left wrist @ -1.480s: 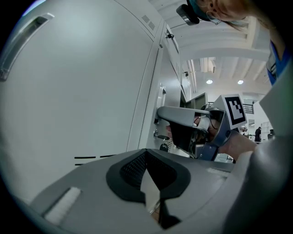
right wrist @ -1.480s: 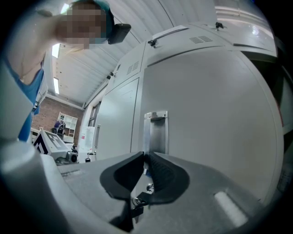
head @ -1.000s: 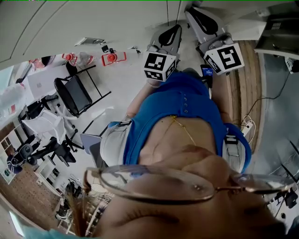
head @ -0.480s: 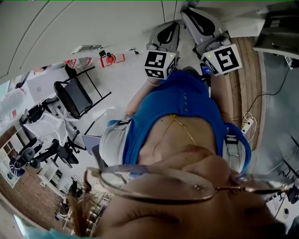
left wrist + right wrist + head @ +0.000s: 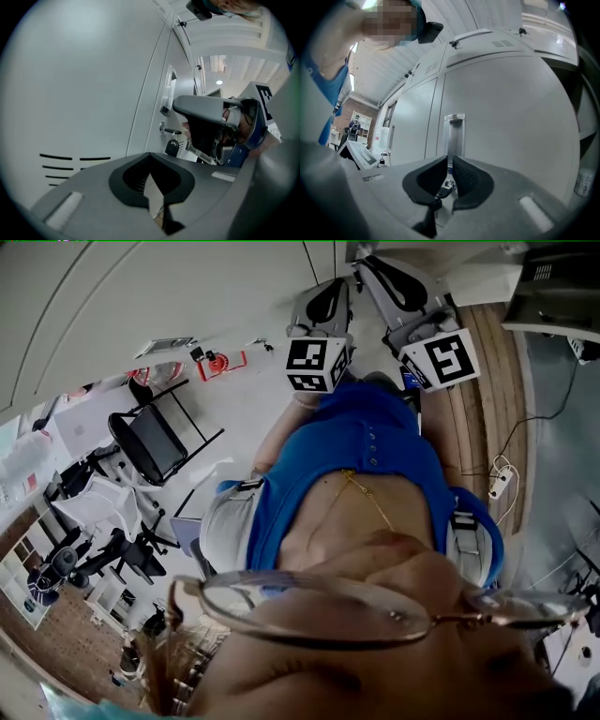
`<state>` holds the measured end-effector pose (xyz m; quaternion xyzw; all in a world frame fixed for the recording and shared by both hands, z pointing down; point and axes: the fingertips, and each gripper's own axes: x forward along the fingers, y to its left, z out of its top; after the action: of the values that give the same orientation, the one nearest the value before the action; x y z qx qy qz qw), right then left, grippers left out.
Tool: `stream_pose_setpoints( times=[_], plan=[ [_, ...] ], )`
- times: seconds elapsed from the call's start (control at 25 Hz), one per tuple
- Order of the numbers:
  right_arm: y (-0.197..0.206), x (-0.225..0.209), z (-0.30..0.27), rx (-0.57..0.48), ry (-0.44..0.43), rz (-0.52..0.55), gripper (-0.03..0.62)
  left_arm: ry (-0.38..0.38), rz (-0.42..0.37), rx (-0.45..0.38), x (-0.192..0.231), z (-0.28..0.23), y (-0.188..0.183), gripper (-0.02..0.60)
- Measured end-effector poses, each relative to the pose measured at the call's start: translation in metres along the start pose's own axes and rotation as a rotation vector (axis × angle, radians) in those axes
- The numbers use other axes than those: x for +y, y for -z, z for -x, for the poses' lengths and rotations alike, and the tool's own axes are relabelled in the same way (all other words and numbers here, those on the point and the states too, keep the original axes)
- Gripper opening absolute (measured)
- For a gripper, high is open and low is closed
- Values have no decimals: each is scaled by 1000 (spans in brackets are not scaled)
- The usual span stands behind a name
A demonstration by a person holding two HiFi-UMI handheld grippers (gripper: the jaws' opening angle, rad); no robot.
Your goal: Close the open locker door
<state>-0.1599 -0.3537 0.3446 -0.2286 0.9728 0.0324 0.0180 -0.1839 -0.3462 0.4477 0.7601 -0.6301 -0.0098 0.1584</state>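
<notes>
- Right hand-held gripper (image 5: 450, 159): the jaws are clenched to a narrow slit. A small metal latch bar (image 5: 442, 192) sits in the slit low between the pads and appears pinched there.
- Locker door (image 5: 501, 108): a pale grey panel straight ahead of the right hand-held gripper, close to its tips. Its recessed handle (image 5: 454, 129) stands just above the jaw line. The door face lies about level with the neighbouring locker fronts to the gripper's left. Whether it is fully shut cannot be told.
- Left hand-held gripper (image 5: 150, 157): the jaws are clenched tip to tip and grasp nothing. It is aimed at the locker fronts just beside the right hand-held gripper.
- Padlock (image 5: 172, 148): small and dark, it hangs below the door's lock, ahead and to the right of the left hand-held gripper, near the right gripper's tips.
- Vent slots (image 5: 75, 161): dark horizontal slits in the locker face ahead and to the left of the left hand-held gripper.
- Marker cubes (image 5: 317, 364): one is on each hand-held gripper, on the end nearest the person's blue top (image 5: 366, 456).
- Folding chair (image 5: 155, 432): it stands on the floor behind the left hand-held gripper, well apart from both.
</notes>
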Motion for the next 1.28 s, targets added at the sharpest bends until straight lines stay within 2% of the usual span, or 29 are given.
stream_pose_setpoints(
  times=[0.4, 0.56, 1.08, 1.28],
  plan=[
    [16, -6, 22, 36, 49, -27, 32, -18, -21, 5, 0, 1, 0, -2],
    [22, -9, 28, 42, 64, -20, 6, -40, -45, -11, 2, 5, -4, 0],
    [43, -9, 51, 106, 74, -18, 2, -77, -60, -27, -15, 11, -6, 0],
    [45, -3, 61, 121, 45, -16, 2, -92, -86, -47, -27, 18, -10, 0]
  ],
)
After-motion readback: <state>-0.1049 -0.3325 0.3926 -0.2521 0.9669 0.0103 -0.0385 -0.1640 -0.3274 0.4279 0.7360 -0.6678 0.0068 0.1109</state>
